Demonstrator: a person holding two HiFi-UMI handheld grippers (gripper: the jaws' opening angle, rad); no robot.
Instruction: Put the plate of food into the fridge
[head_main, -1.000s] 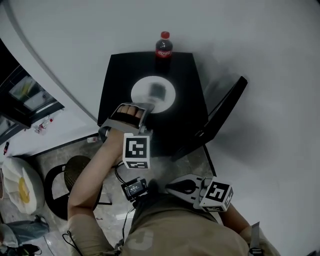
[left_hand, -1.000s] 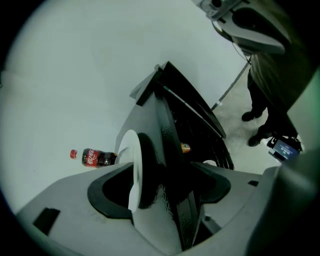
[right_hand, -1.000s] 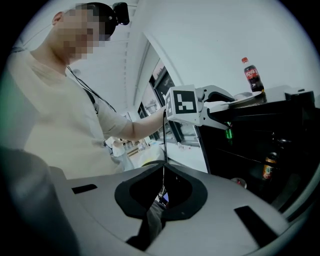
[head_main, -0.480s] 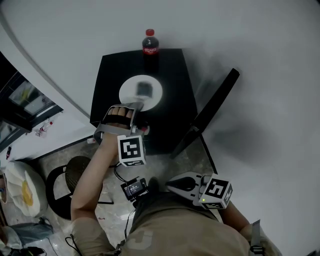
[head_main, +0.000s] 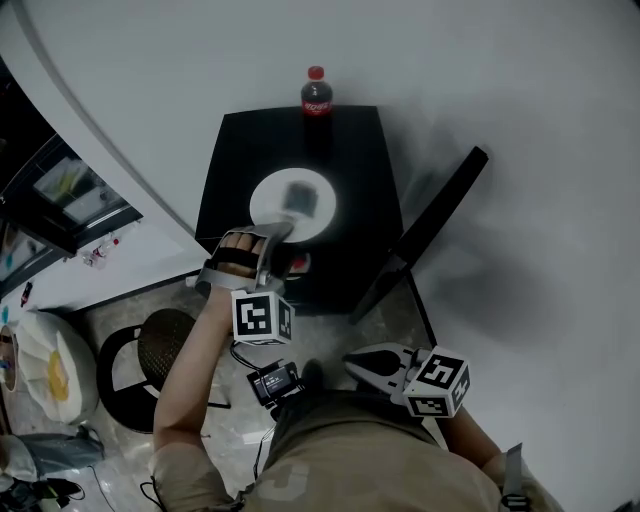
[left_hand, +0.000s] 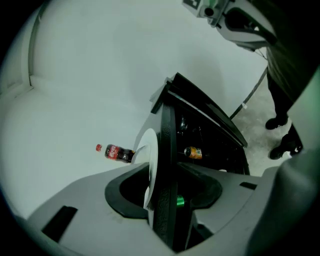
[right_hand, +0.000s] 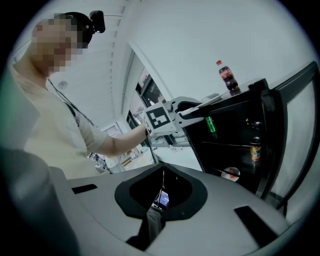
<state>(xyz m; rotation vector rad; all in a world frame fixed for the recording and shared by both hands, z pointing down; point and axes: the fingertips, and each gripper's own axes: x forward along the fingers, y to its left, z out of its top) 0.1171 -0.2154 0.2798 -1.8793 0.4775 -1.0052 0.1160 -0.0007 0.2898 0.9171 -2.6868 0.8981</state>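
The food (head_main: 301, 194) on the plate (head_main: 266, 203) is only a dark, blurred, squarish lump in the head view, and what it is cannot be told. The left gripper view shows the plate (left_hand: 152, 150) edge-on, so the food is out of sight there. From above, the fridge (head_main: 355, 190) shows just its black top and the edge of its open door (head_main: 432, 228), and its inside is hidden. The gripper views fill that in. The left one catches an orange-labelled can (left_hand: 192, 152) on a shelf. The right gripper view takes the fridge (right_hand: 235, 145) from the side, with a green bottle (right_hand: 211, 125), the can (right_hand: 255, 149) and a small round dish (right_hand: 231, 173) inside, all too small to read. The plate is white, round and thin-rimmed. It sits on top of the fridge, in front of a cola bottle (head_main: 316, 92) that stands at the back edge. The left gripper (head_main: 273, 232) has just been closing its jaws and now pinches the plate's near rim between them. The right gripper (head_main: 362, 366) hangs close to the person's body, well apart from the fridge, its jaws pressed together on nothing.
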